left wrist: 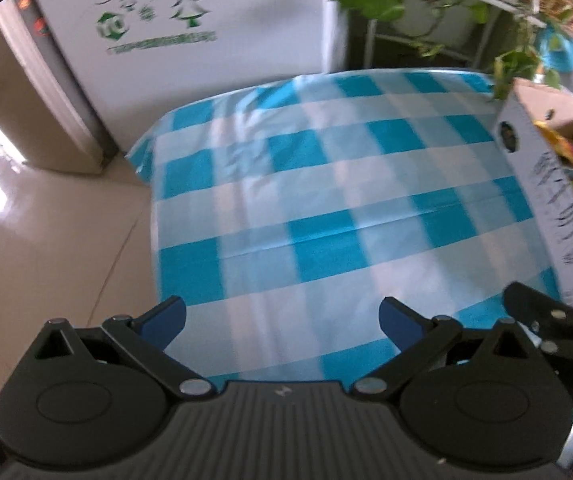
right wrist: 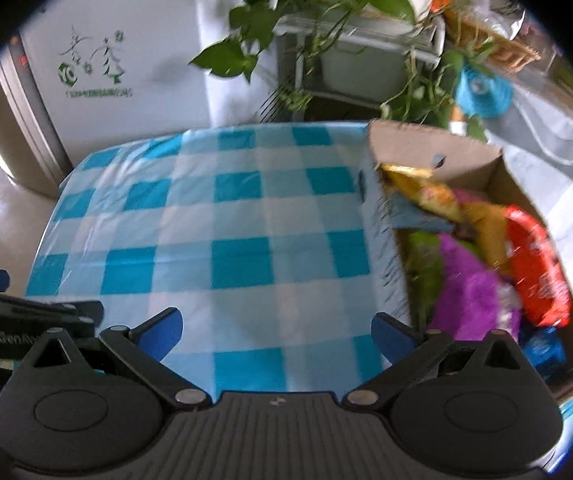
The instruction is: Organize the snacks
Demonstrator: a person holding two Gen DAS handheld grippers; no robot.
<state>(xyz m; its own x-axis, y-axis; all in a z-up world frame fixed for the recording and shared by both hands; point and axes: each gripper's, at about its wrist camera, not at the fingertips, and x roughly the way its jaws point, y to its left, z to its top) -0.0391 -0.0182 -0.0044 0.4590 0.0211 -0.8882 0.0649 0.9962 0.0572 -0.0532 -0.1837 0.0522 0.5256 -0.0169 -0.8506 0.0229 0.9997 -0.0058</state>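
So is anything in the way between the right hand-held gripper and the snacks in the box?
Partly. The right hand-held gripper hangs open over bare checked tablecloth. The snacks lie inside the cardboard box, and its near side wall stands between them, so it would probably have to go over that.

We see a glossy, creased plastic tablecloth (right wrist: pixel 206 216). At three o'clock stands a matt cardboard box (right wrist: pixel 466 160) of shiny foil snack bags (right wrist: pixel 534 268). Our grippers (right wrist: pixel 276 330) look matt black plastic, and the floor (left wrist: pixel 46 232) is polished tile.
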